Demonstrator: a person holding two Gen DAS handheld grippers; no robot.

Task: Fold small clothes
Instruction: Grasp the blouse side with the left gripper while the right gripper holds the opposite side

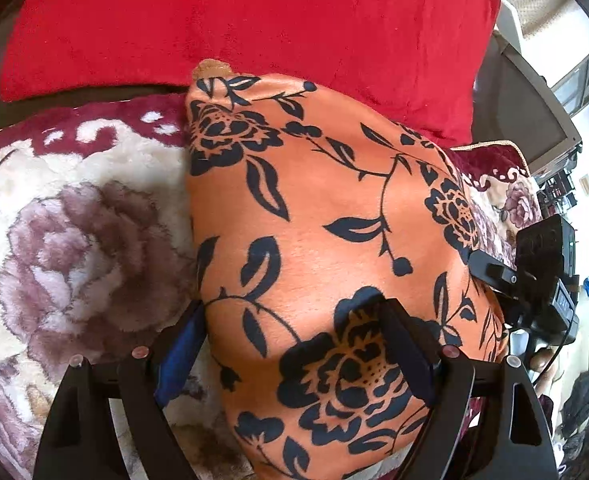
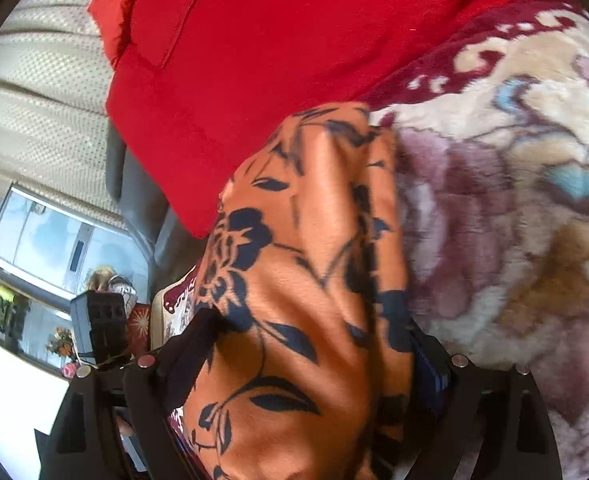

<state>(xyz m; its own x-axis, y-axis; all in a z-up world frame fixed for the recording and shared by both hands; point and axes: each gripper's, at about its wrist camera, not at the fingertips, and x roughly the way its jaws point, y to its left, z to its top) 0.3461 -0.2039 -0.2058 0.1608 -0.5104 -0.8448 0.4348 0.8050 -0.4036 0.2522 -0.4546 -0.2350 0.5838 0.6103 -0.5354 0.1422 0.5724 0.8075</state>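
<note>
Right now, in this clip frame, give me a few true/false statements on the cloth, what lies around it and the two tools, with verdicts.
1. The garment is orange with a dark floral print. True.
2. The garment lies on a bare wooden table. False: it lies on a plush floral blanket.
3. A red cushion sits behind the garment. True.
4. The left tool is away from the garment. False: its fingers stand wide apart, one on each side of the cloth, with fabric between them.
5. The right tool has garment fabric bunched between its fingers. True, though whether it is clamped cannot be told.
6. The blanket is plain blue. False: it is cream with mauve flowers and a maroon border.
</note>
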